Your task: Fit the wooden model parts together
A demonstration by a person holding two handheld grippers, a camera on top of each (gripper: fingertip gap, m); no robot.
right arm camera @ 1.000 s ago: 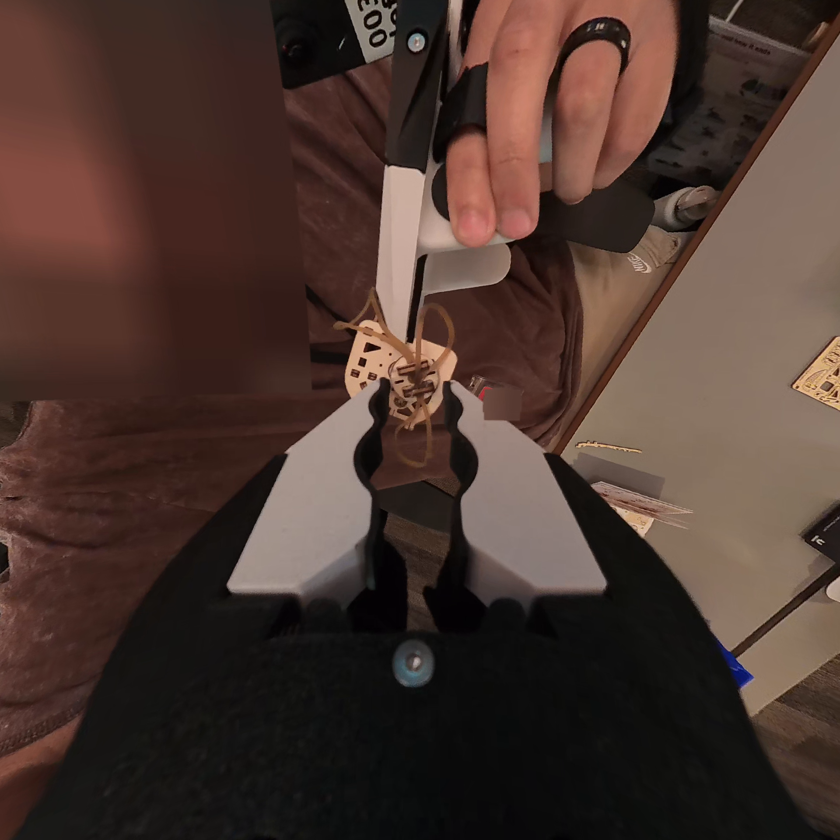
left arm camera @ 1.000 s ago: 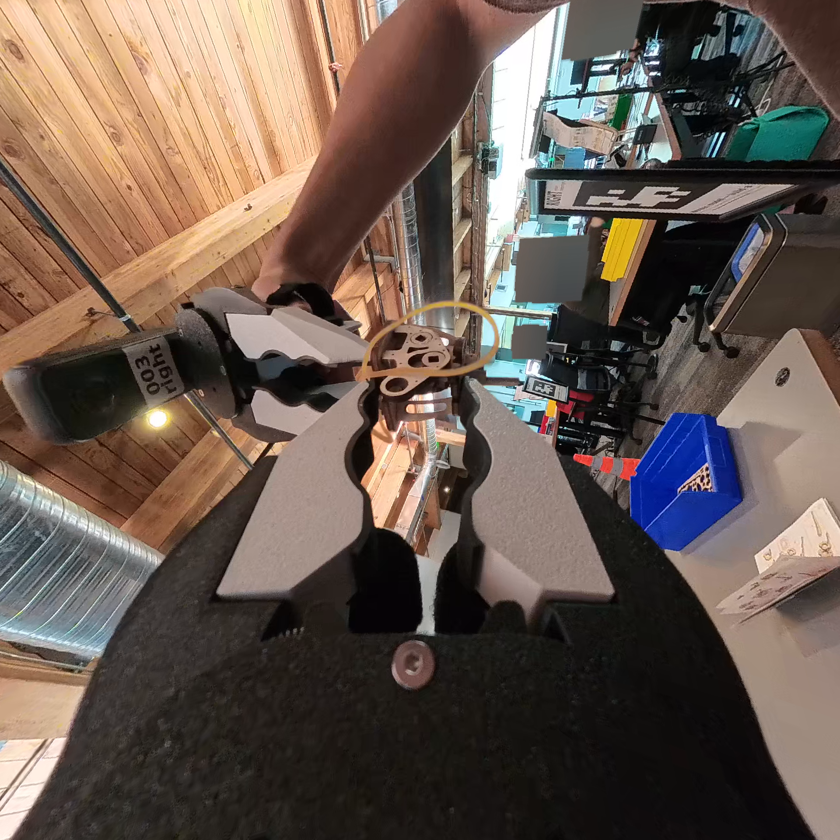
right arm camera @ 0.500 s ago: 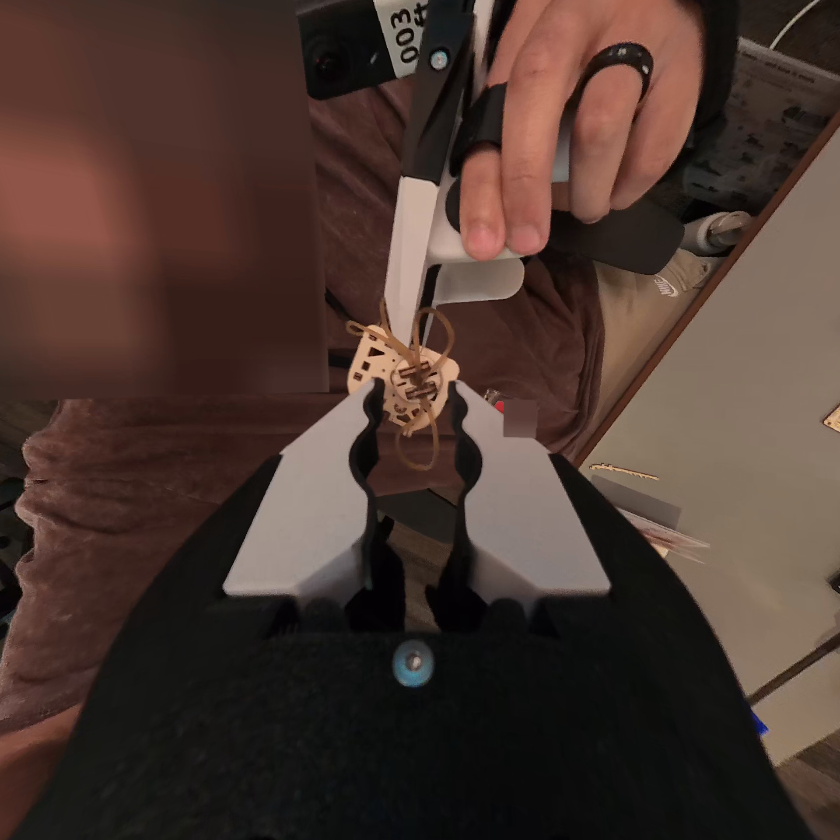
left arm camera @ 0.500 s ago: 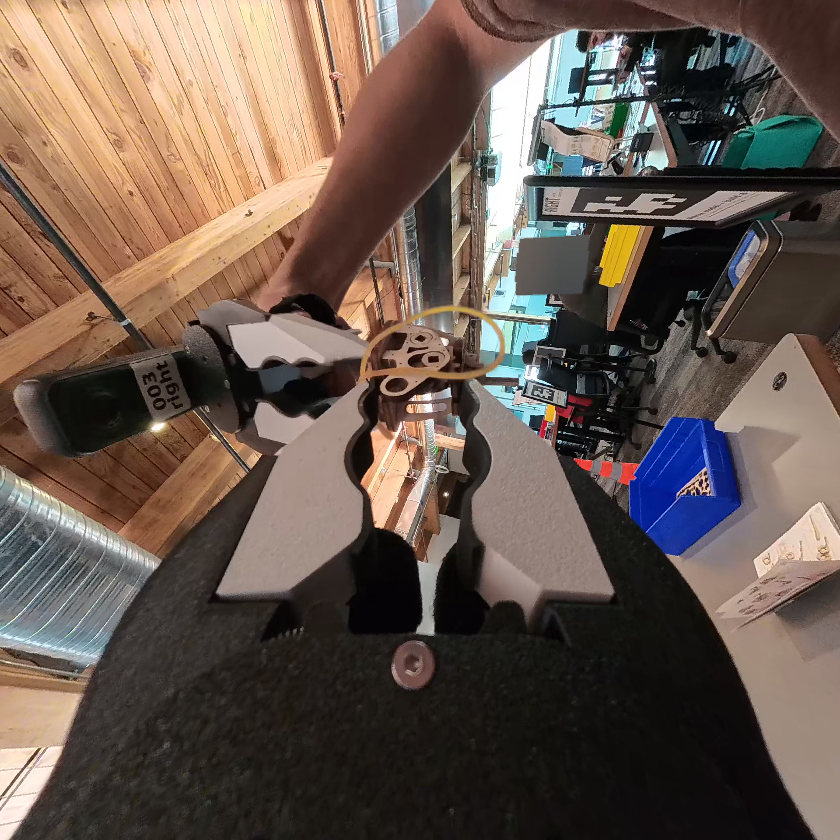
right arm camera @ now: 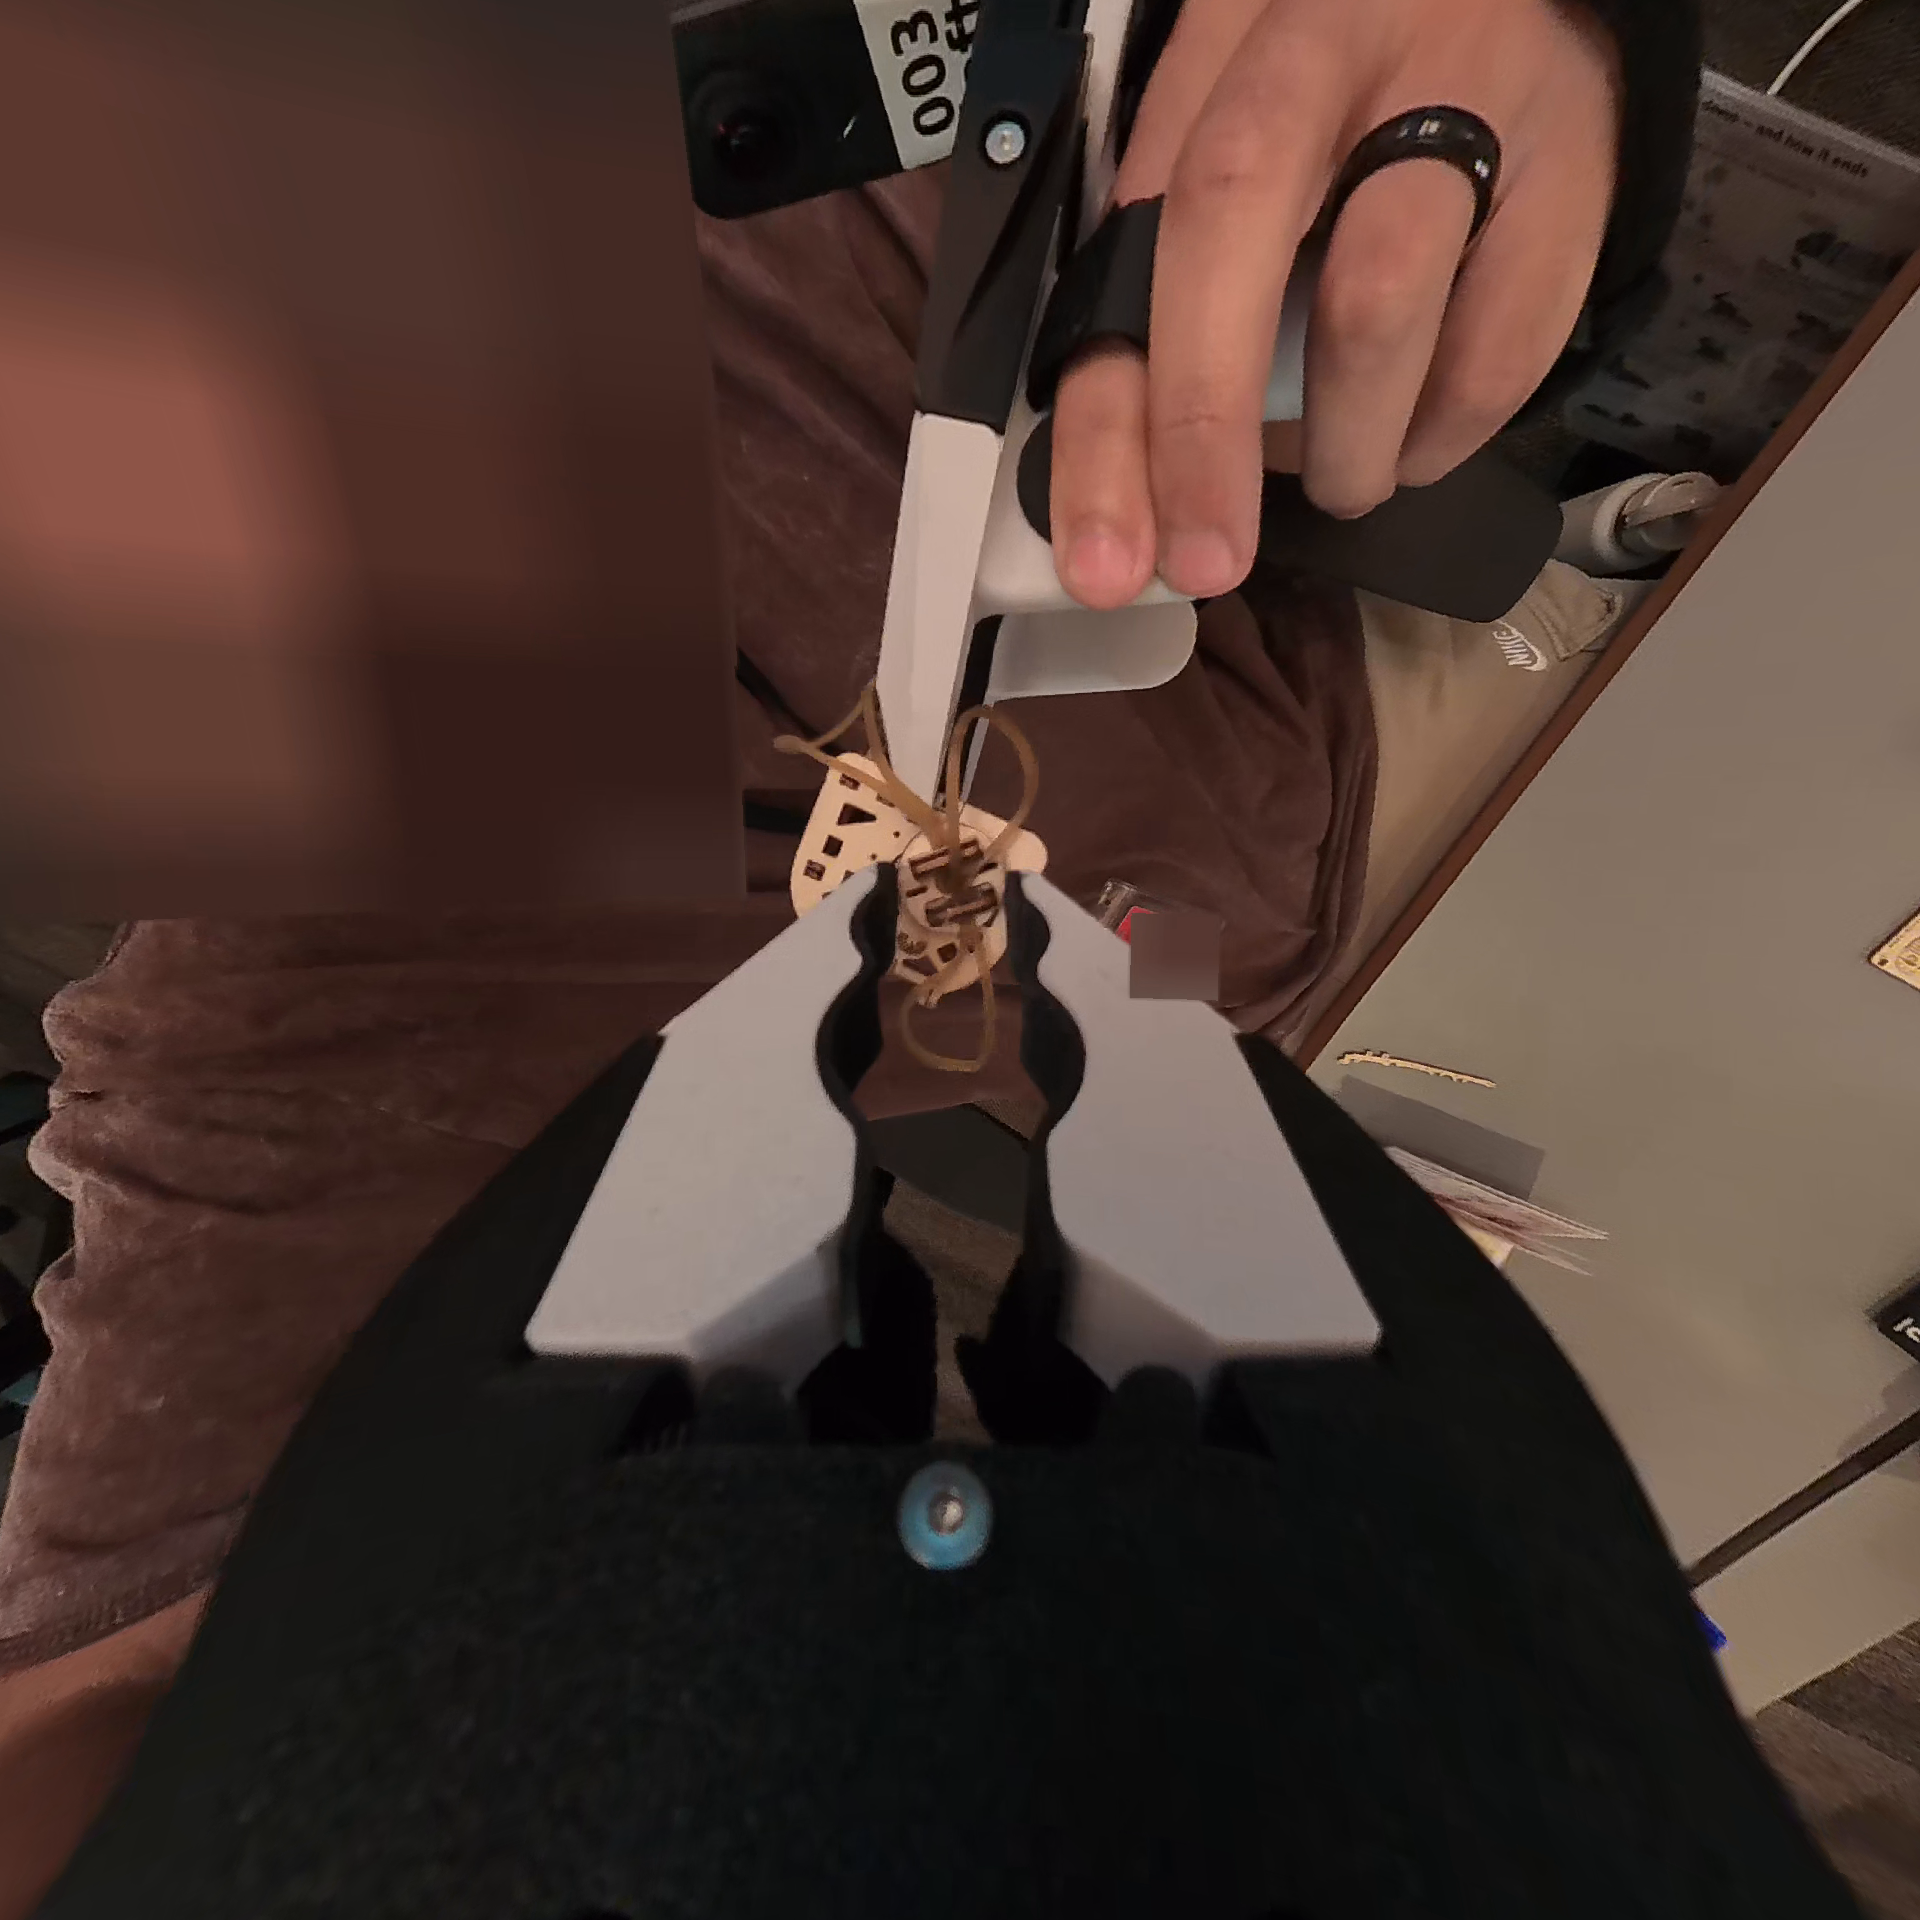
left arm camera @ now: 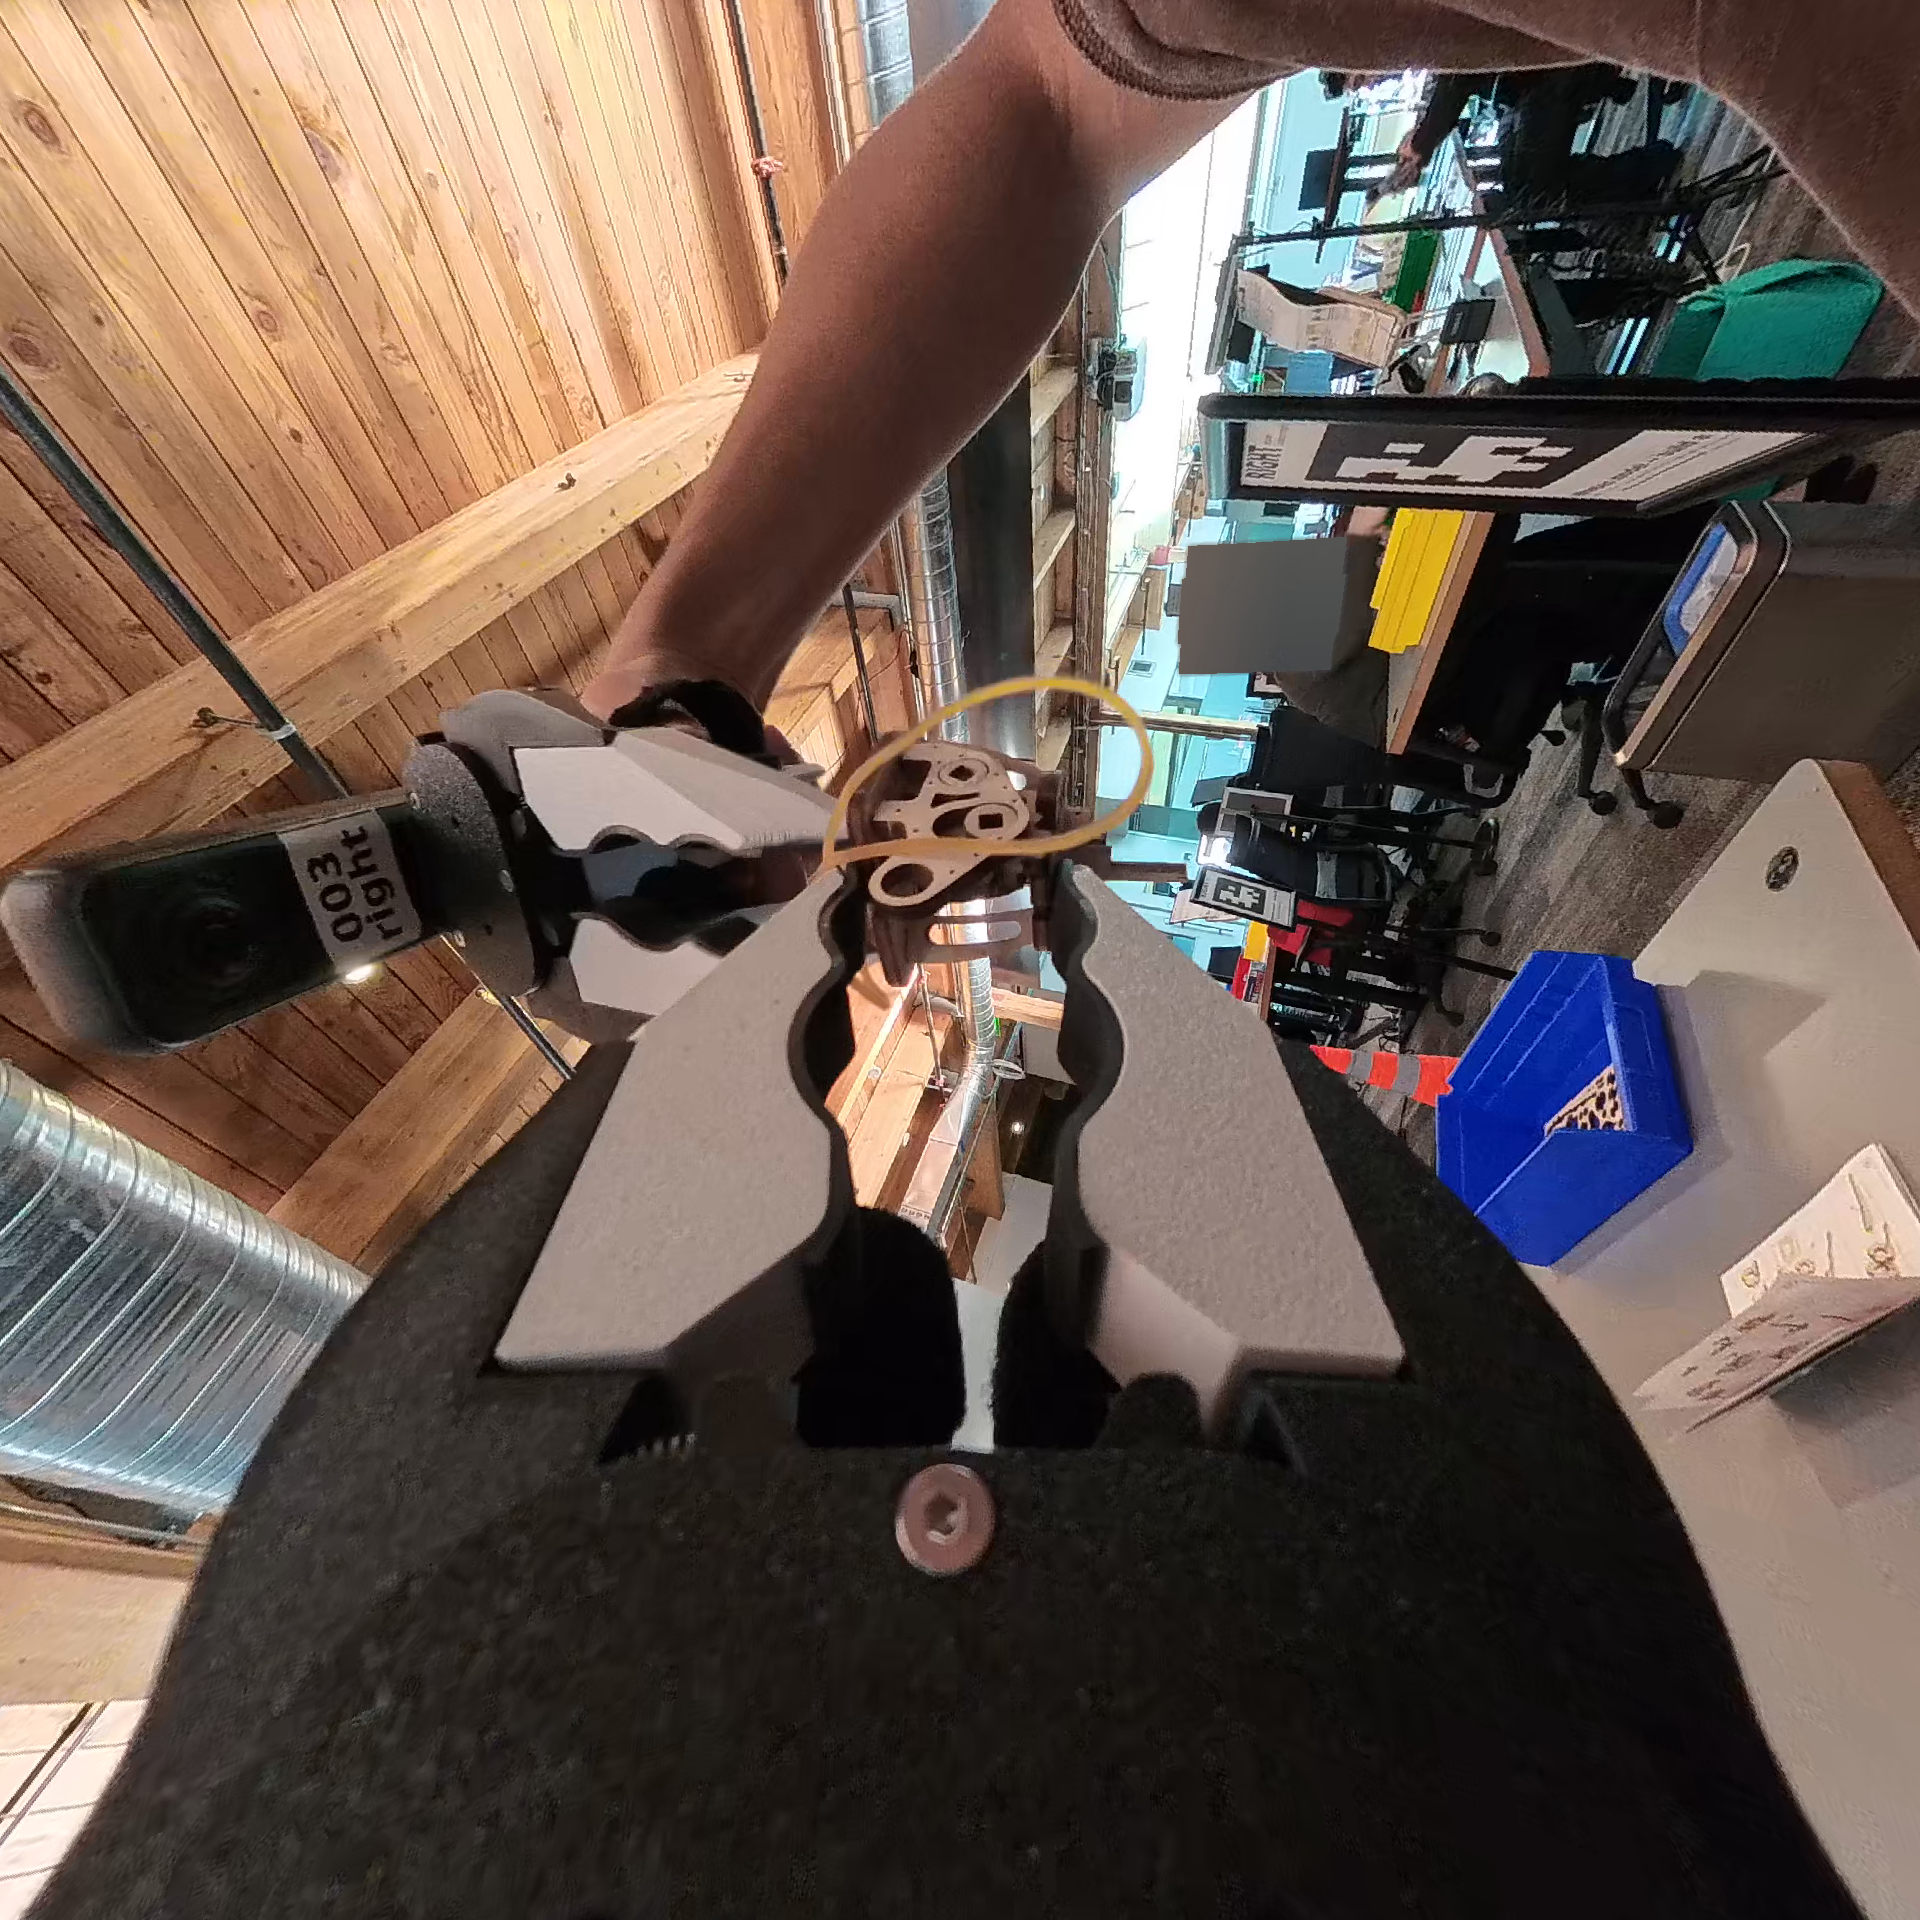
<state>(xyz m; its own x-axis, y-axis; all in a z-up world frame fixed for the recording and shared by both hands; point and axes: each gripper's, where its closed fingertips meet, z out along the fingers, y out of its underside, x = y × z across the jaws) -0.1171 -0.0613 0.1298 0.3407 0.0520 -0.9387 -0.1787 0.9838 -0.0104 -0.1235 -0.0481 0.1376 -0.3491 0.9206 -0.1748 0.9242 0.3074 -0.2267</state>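
Note:
A small wooden model [left arm camera: 951,826] of pale laser-cut plates is held in the air between both grippers. A yellow rubber band [left arm camera: 1127,727] loops around it. My left gripper [left arm camera: 961,894] is shut on the model's lower part. My right gripper [left arm camera: 816,847] comes in from the left, its tips at the model's left edge. In the right wrist view my right gripper [right arm camera: 951,888] is shut on the model [right arm camera: 831,842], with the rubber band [right arm camera: 951,1049] hanging between its fingers. The left gripper [right arm camera: 930,748] reaches down onto the model from above.
A blue bin [left arm camera: 1558,1132] and a paper booklet [left arm camera: 1829,1309] lie on the white table [left arm camera: 1787,935] at the right. In the right wrist view a loose wooden strip [right arm camera: 1413,1065] lies on the table [right arm camera: 1662,831]. A person's hand [right arm camera: 1299,260] holds the left gripper.
Both grippers keep their hold on the model. The pair has shifted slightly, and the rubber band loop has opened a little wider in the left wrist view.

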